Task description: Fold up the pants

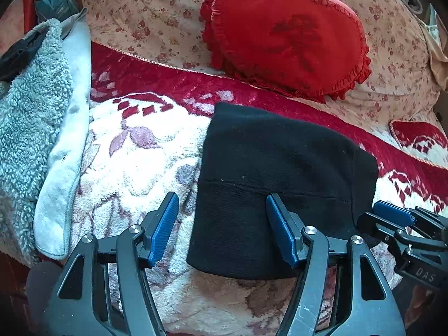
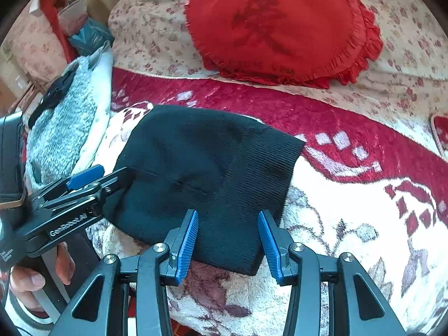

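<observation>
A plush cream-and-crimson floral blanket carries the folded black knit pants, below a red heart-shaped ruffled cushion. Left gripper and right gripper both gape, released. Only the right view shows a hand.

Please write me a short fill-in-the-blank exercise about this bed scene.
1. The folded pants are ____ in color.
2. The red pillow is shaped like a ____.
3. The jaws of the left gripper and the right gripper are ____.
Missing words: black; heart; open
</observation>
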A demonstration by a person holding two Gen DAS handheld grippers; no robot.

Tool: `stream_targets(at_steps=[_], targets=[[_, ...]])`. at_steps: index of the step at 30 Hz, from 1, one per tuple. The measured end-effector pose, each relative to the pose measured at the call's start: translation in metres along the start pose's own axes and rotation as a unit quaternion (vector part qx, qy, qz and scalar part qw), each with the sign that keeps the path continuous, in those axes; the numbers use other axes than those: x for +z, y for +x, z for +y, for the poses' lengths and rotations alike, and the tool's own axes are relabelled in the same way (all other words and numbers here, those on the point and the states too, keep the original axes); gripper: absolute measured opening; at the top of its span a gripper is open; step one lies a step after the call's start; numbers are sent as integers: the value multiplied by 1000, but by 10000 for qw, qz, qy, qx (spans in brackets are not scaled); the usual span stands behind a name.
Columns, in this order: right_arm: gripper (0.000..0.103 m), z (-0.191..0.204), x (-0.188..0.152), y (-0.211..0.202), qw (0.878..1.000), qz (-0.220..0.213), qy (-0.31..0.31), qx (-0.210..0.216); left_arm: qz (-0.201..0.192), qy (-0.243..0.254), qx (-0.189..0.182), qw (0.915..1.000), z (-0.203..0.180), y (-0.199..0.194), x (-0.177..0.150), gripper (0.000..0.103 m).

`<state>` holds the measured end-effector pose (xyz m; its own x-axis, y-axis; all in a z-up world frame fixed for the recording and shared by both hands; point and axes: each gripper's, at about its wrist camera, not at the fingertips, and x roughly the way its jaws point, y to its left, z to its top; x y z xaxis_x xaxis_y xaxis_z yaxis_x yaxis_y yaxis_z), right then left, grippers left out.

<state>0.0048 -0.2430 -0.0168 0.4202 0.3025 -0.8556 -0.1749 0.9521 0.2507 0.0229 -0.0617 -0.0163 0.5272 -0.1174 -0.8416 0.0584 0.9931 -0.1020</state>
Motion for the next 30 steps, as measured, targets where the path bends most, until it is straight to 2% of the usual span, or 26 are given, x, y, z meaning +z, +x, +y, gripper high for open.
stream_targets(at_steps=[3,5,10,13,15,24,27,30], targets=[[48,-13,0,2,9997,-12,229,3,51,-96,-93,9999,5,1,3,65],[50,-17,1,3,9995,16,300,33,99,-165,-172,9997,8,3,4,69],[60,-22,3,7,9991,29,409,102,158,-226,-314,9991,11,5,5,71],[63,-25,3,12,9985,69,516,195,226,-262,-506,9981,16,8,7,71],[65,-28,3,14,9979,73,590,270,332,-366,-708,9963,23,12,9,76],[71,-46,3,34,9908,76,1023,880,501,-463,-1148,9910,25,27,14,79],[72,-52,2,41,9863,38,1206,1127,547,-375,-1141,9913,19,34,15,80],[73,-52,3,43,9855,1,1205,1197,527,-289,-1103,9921,11,38,16,80]])
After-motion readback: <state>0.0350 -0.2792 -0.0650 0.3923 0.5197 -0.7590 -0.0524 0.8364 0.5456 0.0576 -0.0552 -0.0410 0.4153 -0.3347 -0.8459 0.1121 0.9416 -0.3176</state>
